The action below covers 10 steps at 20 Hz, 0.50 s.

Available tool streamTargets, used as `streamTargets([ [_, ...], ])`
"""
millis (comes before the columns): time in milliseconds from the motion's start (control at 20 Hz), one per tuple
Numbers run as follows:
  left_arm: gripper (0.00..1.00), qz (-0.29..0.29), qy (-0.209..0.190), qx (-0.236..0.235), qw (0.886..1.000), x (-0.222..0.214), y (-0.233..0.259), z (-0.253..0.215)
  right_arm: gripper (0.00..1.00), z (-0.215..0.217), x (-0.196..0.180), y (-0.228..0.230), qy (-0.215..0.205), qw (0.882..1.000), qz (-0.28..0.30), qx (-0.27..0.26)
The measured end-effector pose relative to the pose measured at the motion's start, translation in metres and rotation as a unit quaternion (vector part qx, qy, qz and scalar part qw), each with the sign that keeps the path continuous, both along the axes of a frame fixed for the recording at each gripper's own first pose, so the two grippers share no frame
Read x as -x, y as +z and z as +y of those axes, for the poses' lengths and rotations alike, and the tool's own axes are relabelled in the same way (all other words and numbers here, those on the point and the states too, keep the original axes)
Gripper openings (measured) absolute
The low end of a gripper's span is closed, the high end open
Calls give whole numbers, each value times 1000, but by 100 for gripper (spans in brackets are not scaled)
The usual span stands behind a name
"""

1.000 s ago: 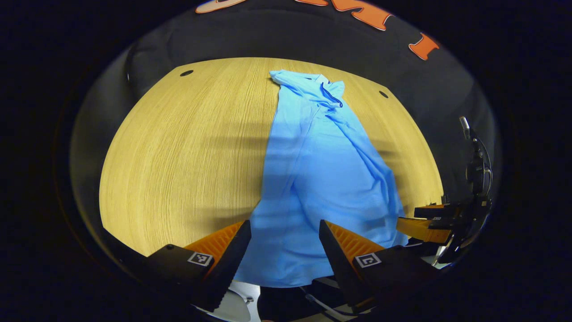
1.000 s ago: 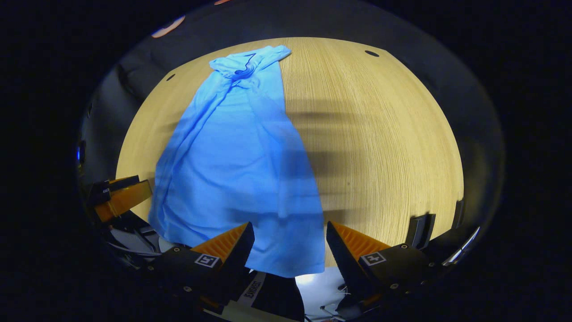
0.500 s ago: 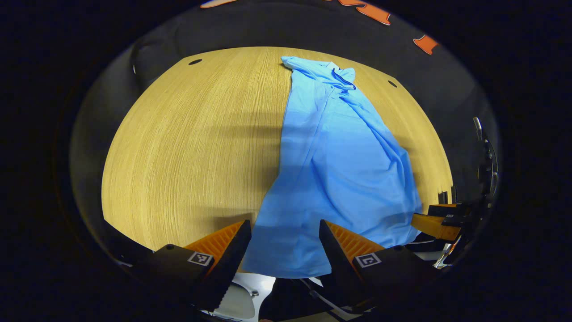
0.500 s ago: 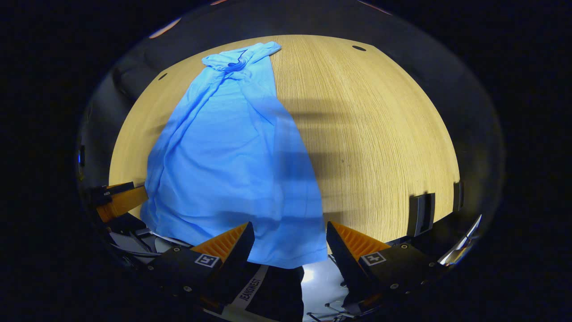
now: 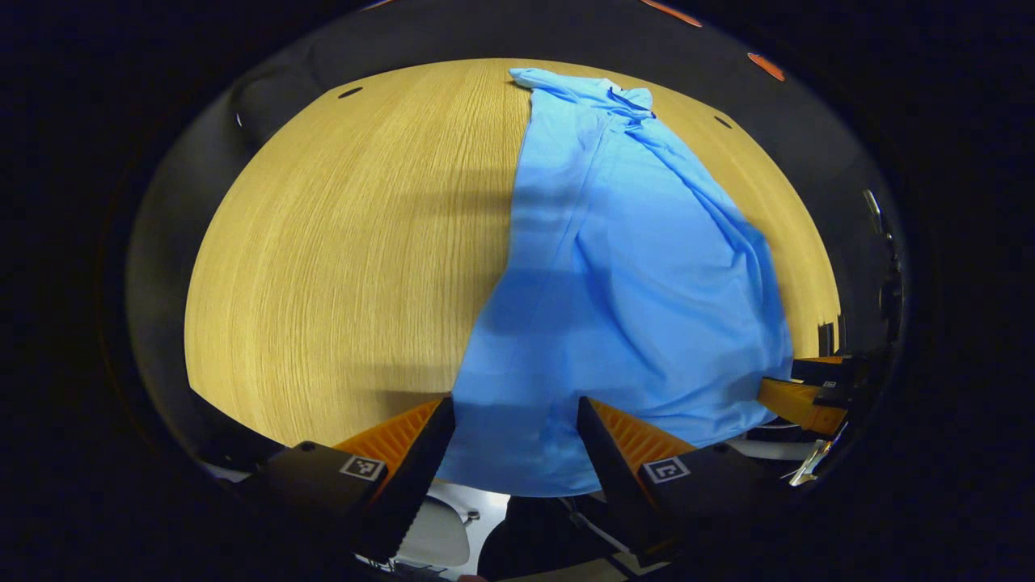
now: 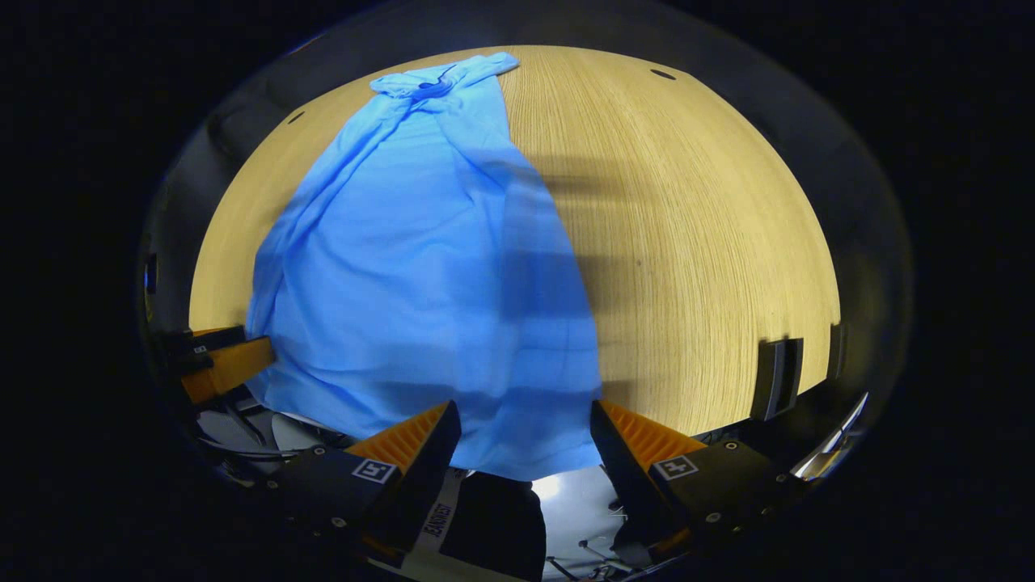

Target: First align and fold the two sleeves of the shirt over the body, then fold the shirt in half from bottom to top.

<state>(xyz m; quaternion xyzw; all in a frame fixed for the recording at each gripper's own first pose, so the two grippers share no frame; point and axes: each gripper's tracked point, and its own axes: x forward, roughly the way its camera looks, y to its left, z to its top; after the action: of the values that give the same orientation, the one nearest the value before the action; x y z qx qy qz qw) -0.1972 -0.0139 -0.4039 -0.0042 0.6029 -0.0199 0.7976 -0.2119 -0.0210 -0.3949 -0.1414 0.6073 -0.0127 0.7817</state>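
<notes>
A light blue shirt (image 5: 631, 283) lies lengthwise on the wooden table (image 5: 340, 242), narrowed and creased. Its collar (image 5: 627, 97) is at the far end and its hem hangs over the near edge. My left gripper (image 5: 516, 436) is open, its fingers standing either side of the hem's left part without pressing on it. In the right gripper view the shirt (image 6: 420, 267) runs from the collar (image 6: 424, 81) down to the hem. My right gripper (image 6: 521, 440) is open astride the hem's right corner. Each view also catches the other gripper beside the hem: right gripper (image 5: 800, 400), left gripper (image 6: 226, 364).
Bare wood of the table (image 6: 695, 242) stretches to either side of the shirt. Small holes (image 5: 349, 92) mark its far corners. Two dark clips (image 6: 772, 368) sit on the table's right edge. Below the near edge are pale floor and a person's dark clothing.
Both grippers have moved in toward the table's near edge, so the shirt looks larger and its collar sits higher in both views. Both stay open.
</notes>
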Motion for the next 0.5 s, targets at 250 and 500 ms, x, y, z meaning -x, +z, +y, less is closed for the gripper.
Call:
streamTargets([
  [250,98,9,-5,-18,1000,-3,-4,0,99,-2,-1,-3,3,1000,2,17],
  [500,96,15,-4,-23,1000,-2,-4,-3,98,-2,-1,-4,-1,1000,9,20],
])
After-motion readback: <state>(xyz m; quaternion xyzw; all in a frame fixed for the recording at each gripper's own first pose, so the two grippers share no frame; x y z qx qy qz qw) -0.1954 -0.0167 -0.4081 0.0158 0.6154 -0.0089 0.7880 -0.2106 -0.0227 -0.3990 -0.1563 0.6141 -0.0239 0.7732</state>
